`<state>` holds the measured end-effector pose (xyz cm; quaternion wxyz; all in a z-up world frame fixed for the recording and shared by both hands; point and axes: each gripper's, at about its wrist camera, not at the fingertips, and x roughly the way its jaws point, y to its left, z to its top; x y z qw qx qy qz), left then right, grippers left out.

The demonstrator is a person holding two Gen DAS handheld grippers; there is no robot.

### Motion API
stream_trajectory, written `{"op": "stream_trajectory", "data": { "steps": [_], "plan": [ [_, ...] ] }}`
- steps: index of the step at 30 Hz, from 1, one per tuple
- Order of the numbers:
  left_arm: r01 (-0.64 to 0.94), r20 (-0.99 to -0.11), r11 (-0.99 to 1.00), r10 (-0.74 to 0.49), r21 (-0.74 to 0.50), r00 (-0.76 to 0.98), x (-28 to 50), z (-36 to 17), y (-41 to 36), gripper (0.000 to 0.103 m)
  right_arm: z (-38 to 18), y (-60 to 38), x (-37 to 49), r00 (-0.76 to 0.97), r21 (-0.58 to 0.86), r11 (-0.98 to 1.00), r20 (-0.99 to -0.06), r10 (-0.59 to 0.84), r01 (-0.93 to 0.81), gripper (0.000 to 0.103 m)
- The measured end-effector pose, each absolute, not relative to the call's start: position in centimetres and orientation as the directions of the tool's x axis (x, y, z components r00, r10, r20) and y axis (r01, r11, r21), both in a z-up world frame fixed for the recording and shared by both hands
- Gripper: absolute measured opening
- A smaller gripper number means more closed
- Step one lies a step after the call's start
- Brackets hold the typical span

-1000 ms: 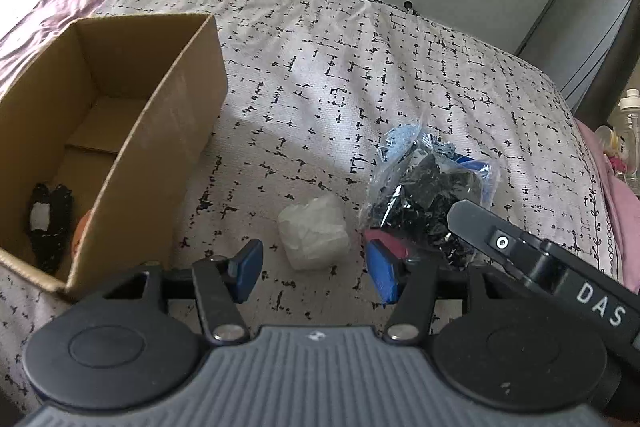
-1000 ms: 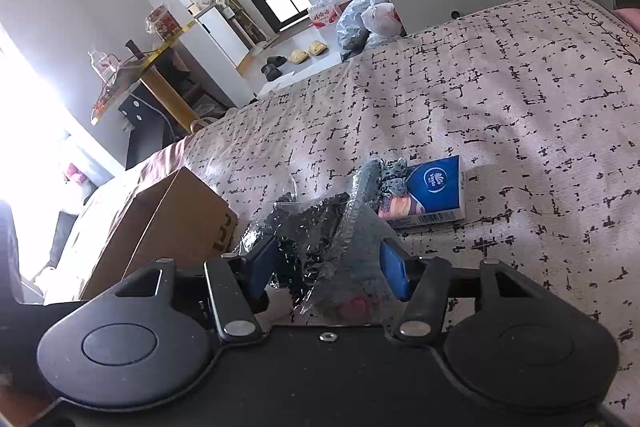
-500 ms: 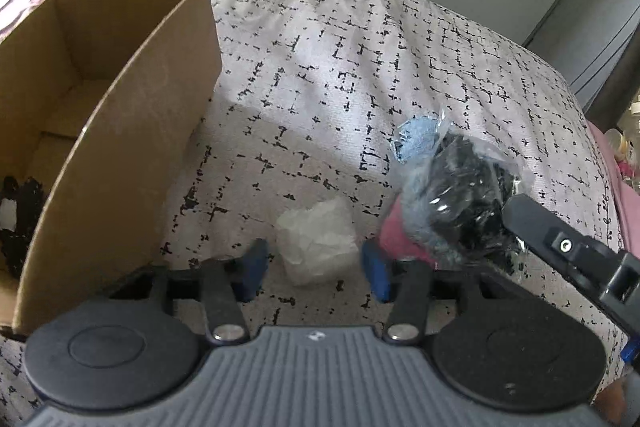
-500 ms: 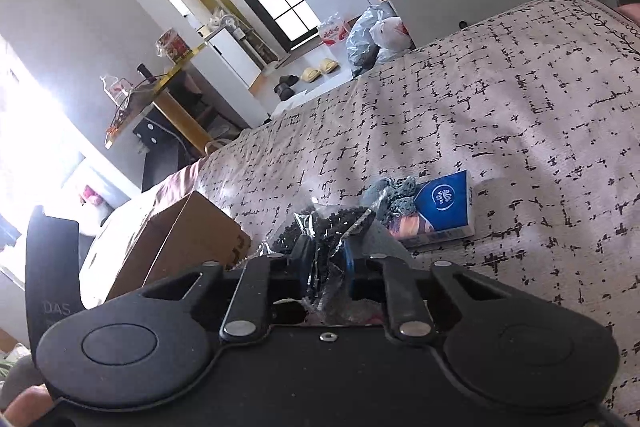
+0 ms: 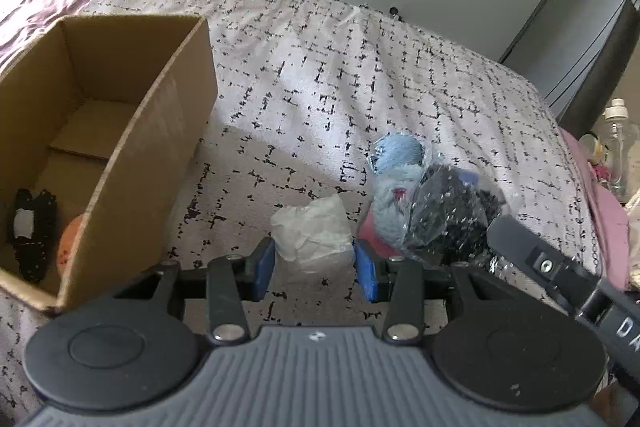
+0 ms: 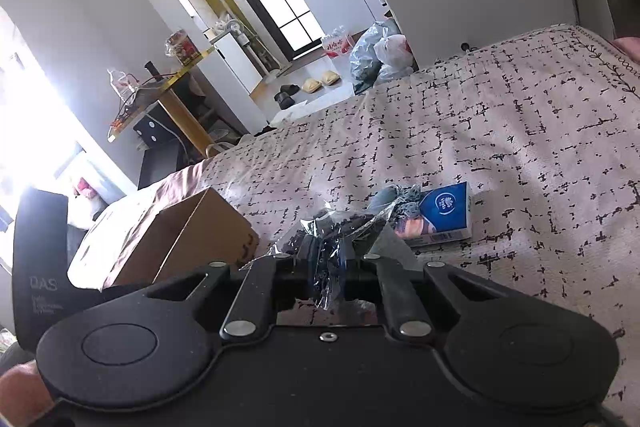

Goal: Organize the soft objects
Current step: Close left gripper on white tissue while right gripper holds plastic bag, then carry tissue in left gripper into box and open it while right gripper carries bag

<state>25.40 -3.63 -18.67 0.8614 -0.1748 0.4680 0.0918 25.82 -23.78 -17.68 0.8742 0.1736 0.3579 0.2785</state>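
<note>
Crinkly clear plastic bag of dark items [image 6: 332, 247] sits clamped in my right fingers [image 6: 329, 259]; thin film could slip. My left fingers [image 5: 314, 269] stand apart around white wad [image 5: 314, 233] at twelve o'clock.

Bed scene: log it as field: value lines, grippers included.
surface: bed
box: open, already holds items
left gripper: open around white wad, pads not pressing
right gripper: shut on clear bag of dark items
tissue pack: flat on bed beyond bag
blue fuzzy item: beside bag
</note>
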Motion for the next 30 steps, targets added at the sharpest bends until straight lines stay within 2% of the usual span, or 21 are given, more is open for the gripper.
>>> {"op": "stream_trajectory", "data": {
  "steps": [7, 17, 30],
  "plan": [
    [-0.325, -0.814, 0.916, -0.003, -0.235, 0.581, 23.3, -16.0, -2.5, 0.042, -16.4, -23.6, 24.1, 0.609, 0.503, 0.782, -0.505, 0.611, -0.368, 0.011],
    [-0.398, -0.768, 0.873, 0.043, -0.282, 0.639, 19.6, -11.2, 0.8, 0.042, -13.5, -21.4, 22.7, 0.590, 0.472, 0.795, -0.539, 0.601, -0.380, 0.011],
    [-0.449, -0.744, 0.837, 0.078, -0.312, 0.663, 17.9, -9.3, 5.8, 0.042, -9.5, -16.3, 23.0, 0.555, 0.411, 0.781, -0.550, 0.624, -0.471, 0.011]
  ]
}}
